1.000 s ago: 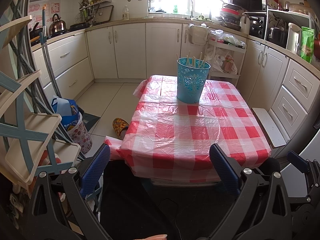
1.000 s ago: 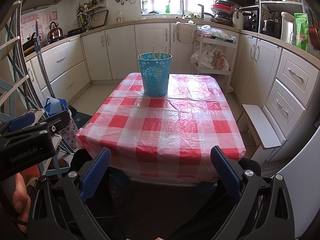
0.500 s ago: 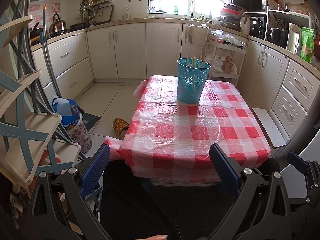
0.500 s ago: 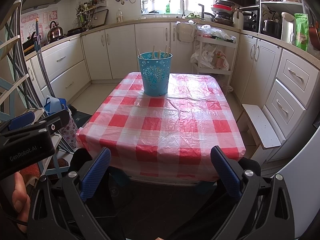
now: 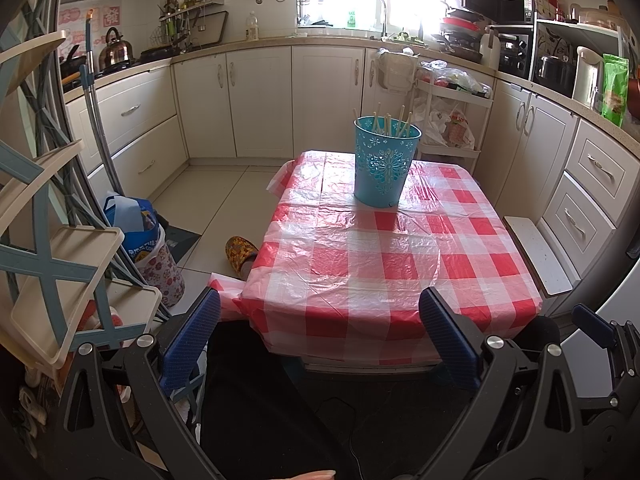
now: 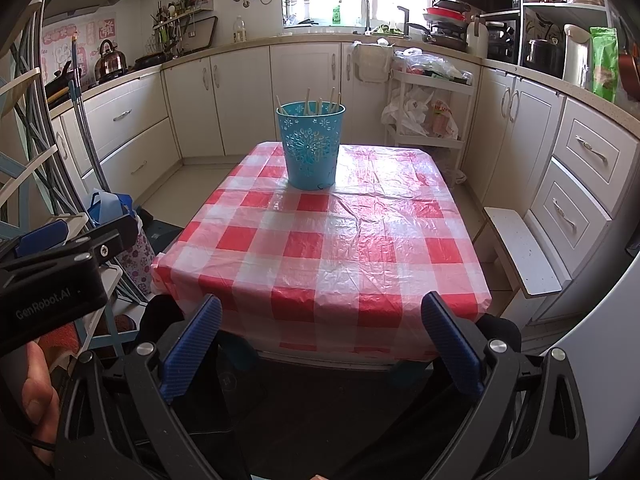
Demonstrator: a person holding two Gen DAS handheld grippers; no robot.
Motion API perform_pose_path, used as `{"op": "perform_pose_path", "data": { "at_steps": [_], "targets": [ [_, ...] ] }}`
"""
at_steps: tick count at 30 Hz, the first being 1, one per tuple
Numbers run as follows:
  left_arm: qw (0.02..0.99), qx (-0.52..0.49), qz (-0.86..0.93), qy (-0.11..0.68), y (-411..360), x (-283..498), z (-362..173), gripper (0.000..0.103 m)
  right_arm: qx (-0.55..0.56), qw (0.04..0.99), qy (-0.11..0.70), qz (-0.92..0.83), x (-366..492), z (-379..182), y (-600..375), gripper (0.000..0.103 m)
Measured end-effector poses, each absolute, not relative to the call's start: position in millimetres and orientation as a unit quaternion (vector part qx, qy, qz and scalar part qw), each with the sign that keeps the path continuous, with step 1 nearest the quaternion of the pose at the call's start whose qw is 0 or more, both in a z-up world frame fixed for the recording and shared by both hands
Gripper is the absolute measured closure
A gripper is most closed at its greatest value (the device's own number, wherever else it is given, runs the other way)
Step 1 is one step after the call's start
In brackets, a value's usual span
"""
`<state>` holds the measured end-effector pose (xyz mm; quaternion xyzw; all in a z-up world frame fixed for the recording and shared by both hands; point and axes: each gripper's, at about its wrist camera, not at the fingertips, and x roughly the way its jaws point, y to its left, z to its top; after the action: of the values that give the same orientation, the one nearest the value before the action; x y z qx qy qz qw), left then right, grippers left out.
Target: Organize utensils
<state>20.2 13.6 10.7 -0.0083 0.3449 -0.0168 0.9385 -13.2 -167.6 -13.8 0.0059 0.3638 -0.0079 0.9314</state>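
A turquoise perforated bucket (image 5: 383,162) stands at the far end of a table with a red-and-white checked plastic cloth (image 5: 384,264). Several wooden chopsticks (image 5: 390,120) stick up out of it. The bucket (image 6: 310,146), chopsticks (image 6: 318,102) and cloth (image 6: 332,248) also show in the right wrist view. My left gripper (image 5: 320,340) is open and empty, held below the table's near edge. My right gripper (image 6: 320,344) is open and empty, also below the near edge. The left gripper's body (image 6: 52,276) shows at the left of the right wrist view.
White kitchen cabinets (image 5: 260,100) line the back and right walls. A white stool (image 6: 520,256) stands right of the table. A folding rack (image 5: 52,248), bags (image 5: 148,248) and a slipper (image 5: 240,252) are on the left. A trolley with bags (image 6: 428,108) stands behind the table.
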Motion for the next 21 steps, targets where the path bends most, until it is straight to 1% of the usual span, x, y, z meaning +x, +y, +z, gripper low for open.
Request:
{"op": "perform_pose_path", "data": {
  "at_steps": [21],
  "targets": [
    [0.939, -0.008, -0.016, 0.344, 14.8, 20.6, 10.9, 0.008, 0.004, 0.931, 0.365, -0.008, -13.9, -15.6, -167.8, 0.007]
  ]
}}
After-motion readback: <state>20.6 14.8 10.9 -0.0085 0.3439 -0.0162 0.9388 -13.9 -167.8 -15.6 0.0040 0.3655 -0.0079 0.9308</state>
